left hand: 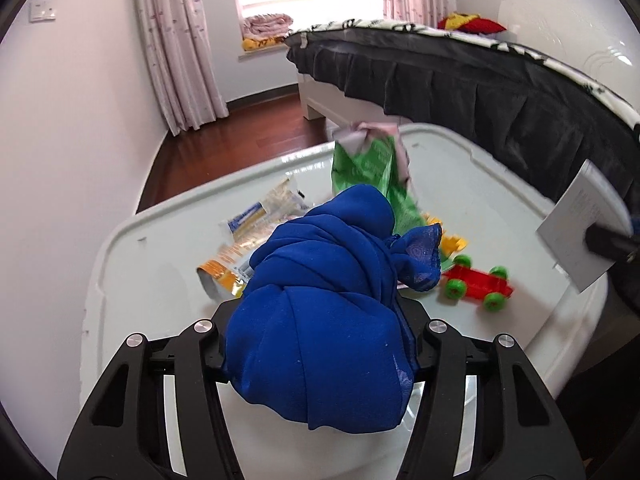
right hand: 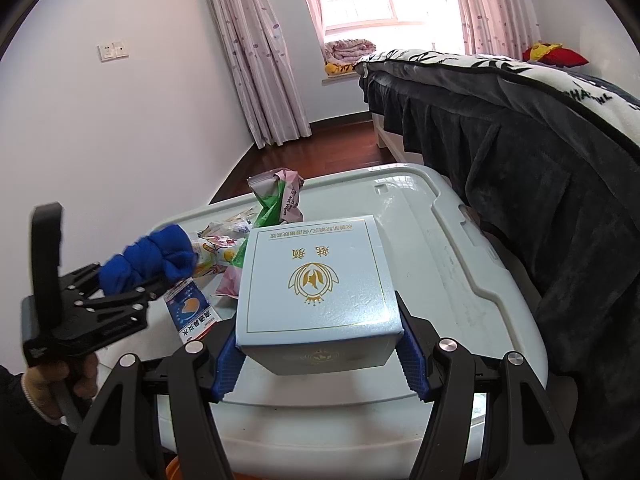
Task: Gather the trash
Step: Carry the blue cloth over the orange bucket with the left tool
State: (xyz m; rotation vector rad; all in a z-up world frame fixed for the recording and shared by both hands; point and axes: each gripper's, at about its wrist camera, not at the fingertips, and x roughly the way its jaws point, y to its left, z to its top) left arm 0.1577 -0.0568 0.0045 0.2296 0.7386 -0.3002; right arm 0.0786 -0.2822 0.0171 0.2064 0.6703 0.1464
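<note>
My left gripper (left hand: 320, 344) is shut on a knotted blue cloth (left hand: 328, 312) and holds it above the white bin lid (left hand: 160, 280). It also shows in the right wrist view (right hand: 132, 280) with the blue cloth (right hand: 152, 256). My right gripper (right hand: 320, 360) is shut on a pale blue box (right hand: 316, 288) with a gold emblem, held above the lid (right hand: 460, 280). The box also shows at the right edge of the left wrist view (left hand: 580, 232). A green and pink wet-wipes bag (left hand: 372, 168) and orange and white wrappers (left hand: 248, 232) lie on the lid.
A red toy car (left hand: 478, 282) with green wheels and a yellow piece sit on the lid. A bed (right hand: 520, 128) with a dark skirt stands close on the right. A white wall is on the left, curtains and a window behind.
</note>
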